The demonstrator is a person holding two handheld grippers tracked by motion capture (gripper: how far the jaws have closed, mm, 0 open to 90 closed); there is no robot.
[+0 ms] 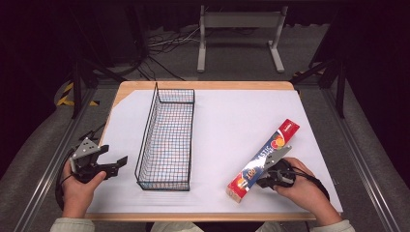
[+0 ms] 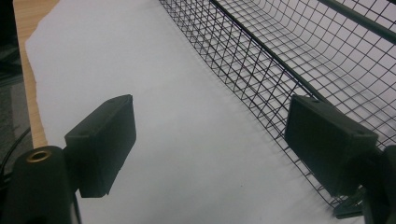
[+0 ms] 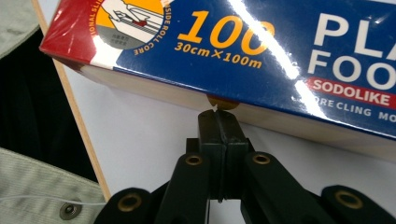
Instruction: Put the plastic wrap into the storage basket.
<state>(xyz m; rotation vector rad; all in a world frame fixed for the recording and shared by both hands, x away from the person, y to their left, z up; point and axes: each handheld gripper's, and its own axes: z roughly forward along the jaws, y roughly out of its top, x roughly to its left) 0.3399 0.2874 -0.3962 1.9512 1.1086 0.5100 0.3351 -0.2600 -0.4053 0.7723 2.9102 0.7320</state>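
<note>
This is a lab-style recording room: a wooden worktop (image 1: 205, 85) covered with a white sheet (image 1: 227, 130) stands inside a metal frame (image 1: 77, 92), with loose cables (image 1: 167, 41), hazard tape (image 1: 65, 96) and grey carpet (image 1: 241, 72) against a dark surround.

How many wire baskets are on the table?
1. The wire basket stands left of the table's middle on the white sheet, lengthwise away from the person, between the left gripper and the long box of plastic wrap. Nothing appears to hide another.
</note>
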